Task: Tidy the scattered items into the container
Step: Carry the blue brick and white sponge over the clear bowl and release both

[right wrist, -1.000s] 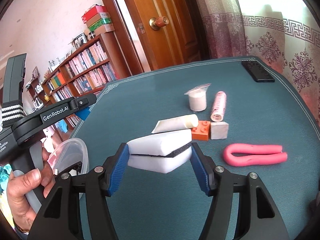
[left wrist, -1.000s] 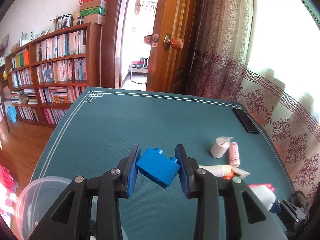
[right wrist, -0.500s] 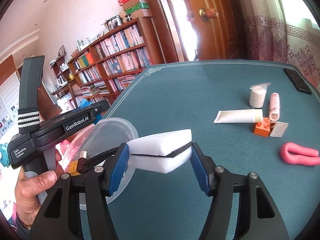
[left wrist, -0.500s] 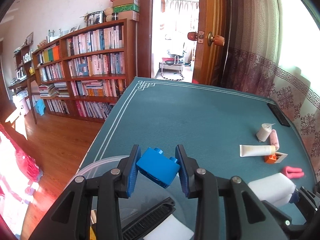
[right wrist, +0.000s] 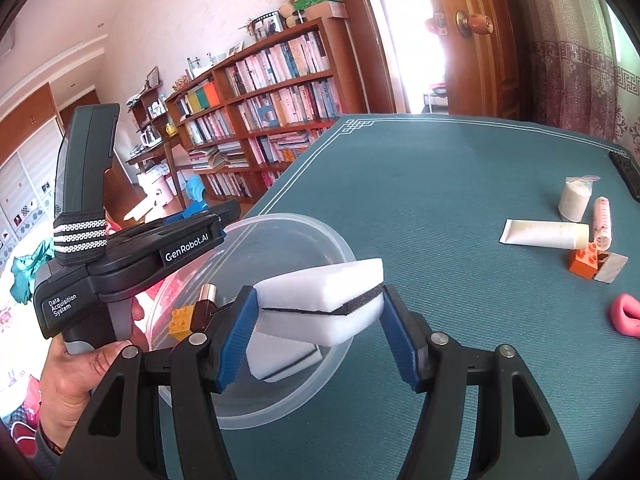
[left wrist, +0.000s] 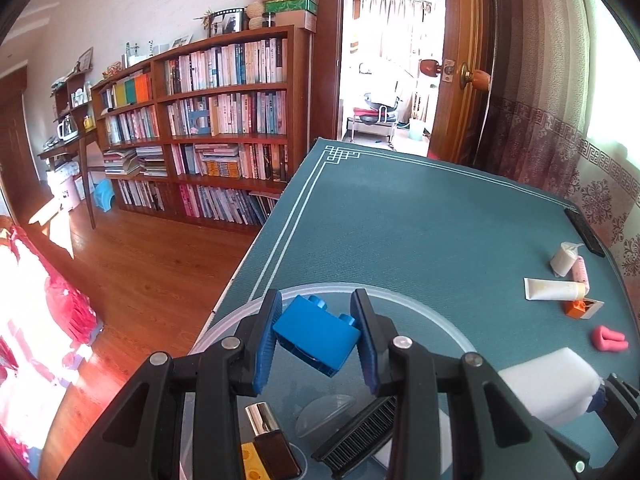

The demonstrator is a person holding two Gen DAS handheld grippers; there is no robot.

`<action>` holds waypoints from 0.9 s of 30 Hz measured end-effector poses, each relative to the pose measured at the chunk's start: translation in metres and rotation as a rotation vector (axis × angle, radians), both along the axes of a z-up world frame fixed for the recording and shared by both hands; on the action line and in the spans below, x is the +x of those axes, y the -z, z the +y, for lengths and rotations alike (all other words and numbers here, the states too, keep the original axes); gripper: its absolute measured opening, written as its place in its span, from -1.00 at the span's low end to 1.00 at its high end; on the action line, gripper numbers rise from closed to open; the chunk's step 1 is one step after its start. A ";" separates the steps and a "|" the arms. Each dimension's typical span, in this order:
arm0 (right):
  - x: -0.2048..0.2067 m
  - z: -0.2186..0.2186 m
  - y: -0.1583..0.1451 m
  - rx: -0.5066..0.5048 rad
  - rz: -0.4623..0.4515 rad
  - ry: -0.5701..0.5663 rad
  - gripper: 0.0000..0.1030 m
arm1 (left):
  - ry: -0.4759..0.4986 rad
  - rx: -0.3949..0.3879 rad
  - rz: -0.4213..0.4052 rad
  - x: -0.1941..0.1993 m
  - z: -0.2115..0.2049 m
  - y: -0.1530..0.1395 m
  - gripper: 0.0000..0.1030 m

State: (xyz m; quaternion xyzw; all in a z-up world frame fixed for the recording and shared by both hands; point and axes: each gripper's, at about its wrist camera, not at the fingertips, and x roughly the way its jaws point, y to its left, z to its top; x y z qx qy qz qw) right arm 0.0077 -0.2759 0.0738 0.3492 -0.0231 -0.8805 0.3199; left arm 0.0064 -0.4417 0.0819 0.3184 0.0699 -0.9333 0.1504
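Observation:
My left gripper (left wrist: pixel 316 334) is shut on a blue toy brick (left wrist: pixel 316 332), tilted, above the clear plastic bowl (left wrist: pixel 452 320). Inside the bowl lie a brown bottle (left wrist: pixel 272 444), a black comb (left wrist: pixel 360 436), a yellow brick (left wrist: pixel 250 462) and a white sponge. My right gripper (right wrist: pixel 318 306) is shut on a white sponge with a black layer (right wrist: pixel 320 300), held over the right rim of the bowl (right wrist: pixel 320 232). A second sponge (right wrist: pixel 280 354) rests in the bowl below it. A hand (right wrist: pixel 92 368) holds the left gripper's body (right wrist: pixel 132 248) over the bowl's left side.
On the green table mat (right wrist: pixel 420 184) at the right lie a cream tube (right wrist: pixel 544 234), a white cup (right wrist: pixel 574 200), a pink roll (right wrist: pixel 602 222), an orange brick (right wrist: pixel 584 262), a grey block (right wrist: pixel 612 268) and a pink clip (right wrist: pixel 626 314). A black phone (right wrist: pixel 626 174) sits at the far right edge. A bookshelf (left wrist: pixel 208 128) stands left.
Both grippers swung left from the scattered items to the bowl. The blue brick now hangs over the bowl's inside, and the sponge has reached its right rim.

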 end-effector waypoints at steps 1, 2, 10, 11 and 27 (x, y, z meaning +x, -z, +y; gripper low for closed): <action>0.000 -0.002 0.001 0.001 -0.002 -0.004 0.26 | -0.001 0.001 -0.001 0.000 -0.001 0.000 -0.22; 0.001 -0.004 0.002 0.002 -0.003 -0.007 0.26 | -0.002 0.003 -0.002 0.000 -0.002 0.001 -0.22; 0.003 -0.017 0.004 0.009 -0.007 -0.030 0.26 | -0.002 0.011 -0.011 0.001 -0.007 0.006 -0.22; 0.004 -0.018 0.005 0.010 -0.007 -0.033 0.26 | -0.003 0.012 -0.012 0.001 -0.007 0.006 -0.22; 0.005 -0.030 0.010 0.004 -0.022 -0.072 0.29 | -0.020 0.021 0.008 0.011 -0.020 0.002 0.50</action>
